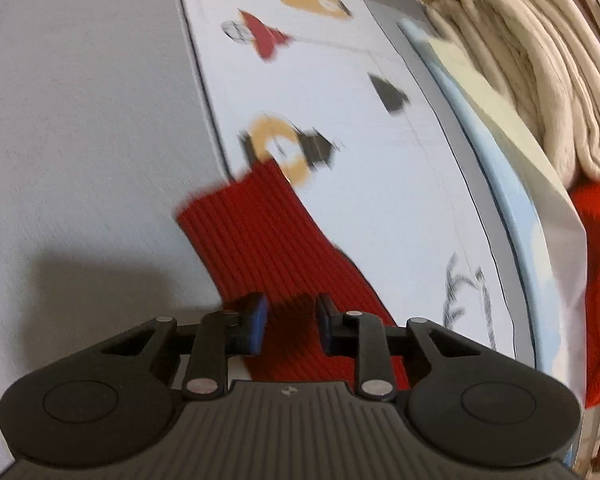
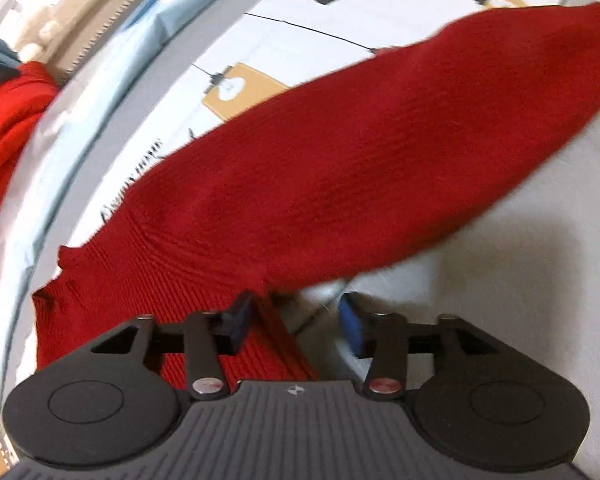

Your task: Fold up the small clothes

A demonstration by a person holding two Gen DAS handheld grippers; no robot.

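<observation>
We've got the red knit garment (image 2: 340,152) spread long & mostly flat on the printed sheet (image 1: 380,184), no clean fold visible yet, so we're early; left gripper (image 1: 292,326) & right gripper (image 2: 296,320) both spread apart over its edges, pinching nothing.
</observation>
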